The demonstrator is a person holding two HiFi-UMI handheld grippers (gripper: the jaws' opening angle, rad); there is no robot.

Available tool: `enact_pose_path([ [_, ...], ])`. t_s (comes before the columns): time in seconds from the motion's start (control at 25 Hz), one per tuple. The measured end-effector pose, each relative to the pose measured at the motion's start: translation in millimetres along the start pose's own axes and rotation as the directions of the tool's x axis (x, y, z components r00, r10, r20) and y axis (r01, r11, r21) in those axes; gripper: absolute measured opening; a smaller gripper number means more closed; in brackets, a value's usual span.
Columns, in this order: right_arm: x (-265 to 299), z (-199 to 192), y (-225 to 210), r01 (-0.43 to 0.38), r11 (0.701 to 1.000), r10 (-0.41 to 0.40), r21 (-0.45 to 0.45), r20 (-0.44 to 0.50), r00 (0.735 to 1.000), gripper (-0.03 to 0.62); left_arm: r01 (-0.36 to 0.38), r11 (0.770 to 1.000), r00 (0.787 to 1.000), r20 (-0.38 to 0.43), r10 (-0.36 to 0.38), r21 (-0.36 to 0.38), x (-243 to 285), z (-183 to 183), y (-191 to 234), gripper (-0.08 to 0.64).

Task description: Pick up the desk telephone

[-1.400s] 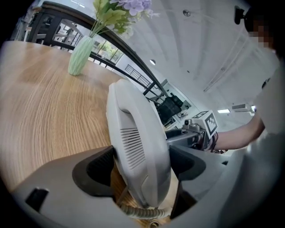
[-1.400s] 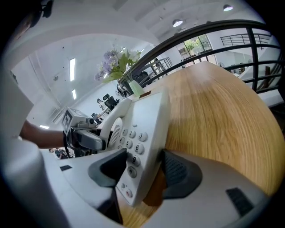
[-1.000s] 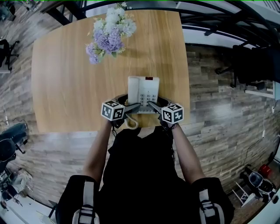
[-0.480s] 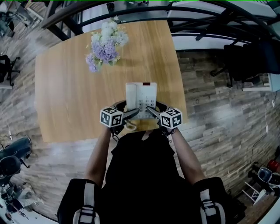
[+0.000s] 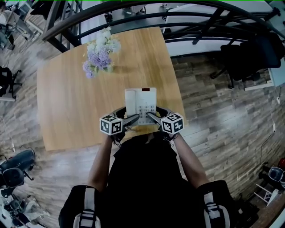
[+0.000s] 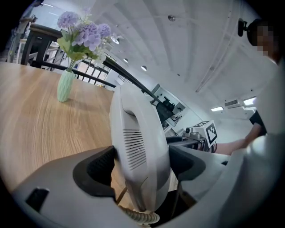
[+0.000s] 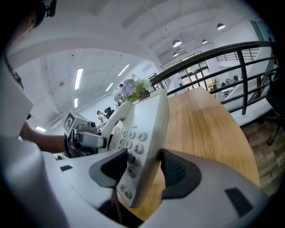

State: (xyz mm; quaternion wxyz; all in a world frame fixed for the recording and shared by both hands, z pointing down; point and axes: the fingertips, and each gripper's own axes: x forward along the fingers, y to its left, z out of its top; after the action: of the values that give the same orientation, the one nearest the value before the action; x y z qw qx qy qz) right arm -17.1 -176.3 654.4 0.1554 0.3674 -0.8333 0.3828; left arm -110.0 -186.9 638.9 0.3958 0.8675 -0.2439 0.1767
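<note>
The white desk telephone (image 5: pixel 140 104) hangs above the near edge of the wooden table (image 5: pixel 67 102), held from both sides. My left gripper (image 5: pixel 132 120) is shut on its handset side; the handset (image 6: pixel 139 151) fills the gap between the jaws, its coiled cord (image 6: pixel 140 217) hanging below. My right gripper (image 5: pixel 151 117) is shut on the keypad side, one jaw over the number keys (image 7: pixel 133 147) and the other under the base. The telephone (image 7: pixel 142 142) is lifted and tilted, off the tabletop.
A pale green vase of purple and white flowers (image 5: pixel 99 57) stands at the table's far left. A black railing (image 5: pixel 178 13) runs behind the table. Wood-plank floor (image 5: pixel 213 116) lies to the right, with dark chairs (image 5: pixel 249 58) beyond.
The telephone has come up off the table between both grippers, toward the near edge. The table and flowers have shifted in the head view as the head moved.
</note>
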Motion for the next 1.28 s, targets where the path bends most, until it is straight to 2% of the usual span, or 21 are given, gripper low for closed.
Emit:
enact_pose_path([
  [0.24, -28.3, 6.7, -5.4, 0.005, 1.0, -0.005, -0.023, 0.018, 1.0, 0.248, -0.019, 0.998, 1.0, -0.013, 0.02, 0.058, 9.0, 9.3, -27.0, 0.4],
  [0.44, -48.8, 19.8, -8.8, -0.016, 0.999, 0.017, -0.033, 0.043, 0.999, 0.245, -0.041, 0.997, 0.999, 0.02, 0.04, 0.065, 12.6, 23.1, -48.2, 0.4],
  [0.76, -82.7, 48.3, -3.8, -0.056, 0.989, 0.065, -0.133, 0.068, 0.996, 0.244, -0.107, 0.991, 0.991, 0.092, 0.1, 0.075, 8.8, 43.2, -85.0, 0.4],
  [1.28, -107.0, 57.4, 21.6, -0.124, 0.955, 0.152, -0.271, 0.086, 0.985, 0.239, -0.239, 0.968, 0.955, 0.199, 0.22, 0.08, -16.5, 42.1, -119.9, 0.394],
])
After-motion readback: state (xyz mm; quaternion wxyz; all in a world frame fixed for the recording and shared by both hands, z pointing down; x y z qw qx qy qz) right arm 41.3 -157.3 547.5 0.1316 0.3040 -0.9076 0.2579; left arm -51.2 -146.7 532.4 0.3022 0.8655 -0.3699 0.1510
